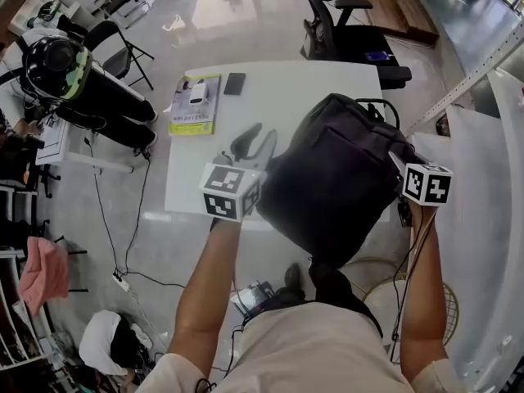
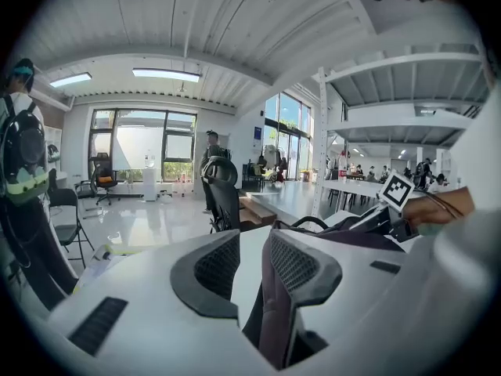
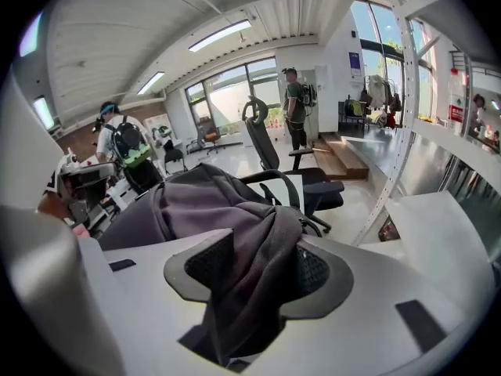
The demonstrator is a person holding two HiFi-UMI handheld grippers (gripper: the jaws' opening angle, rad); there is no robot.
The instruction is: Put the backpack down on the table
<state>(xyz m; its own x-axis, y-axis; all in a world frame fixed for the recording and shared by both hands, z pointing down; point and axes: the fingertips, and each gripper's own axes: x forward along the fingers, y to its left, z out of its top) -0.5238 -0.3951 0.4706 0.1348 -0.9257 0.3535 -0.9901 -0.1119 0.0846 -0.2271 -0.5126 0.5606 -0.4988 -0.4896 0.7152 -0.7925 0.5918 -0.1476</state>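
A black backpack (image 1: 336, 178) lies on the right near part of the white table (image 1: 286, 84), its lower end hanging over the near edge. My left gripper (image 1: 254, 142) is at the bag's left side. In the left gripper view the jaws (image 2: 252, 245) stand open: a dark strap (image 2: 270, 304) lies along the right pad, with a gap to the left pad. My right gripper's marker cube (image 1: 427, 184) shows at the bag's right side, its jaws hidden behind the bag. In the right gripper view a loose fold of backpack fabric (image 3: 250, 280) drapes between the open jaws (image 3: 262, 245).
A yellow-green booklet (image 1: 195, 105) with a white device on it and a black phone (image 1: 235, 83) lie at the table's far left. A black office chair (image 1: 344, 23) stands behind the table. A person with a backpack (image 1: 57, 68) is at the left, a white panel (image 1: 491, 137) at the right.
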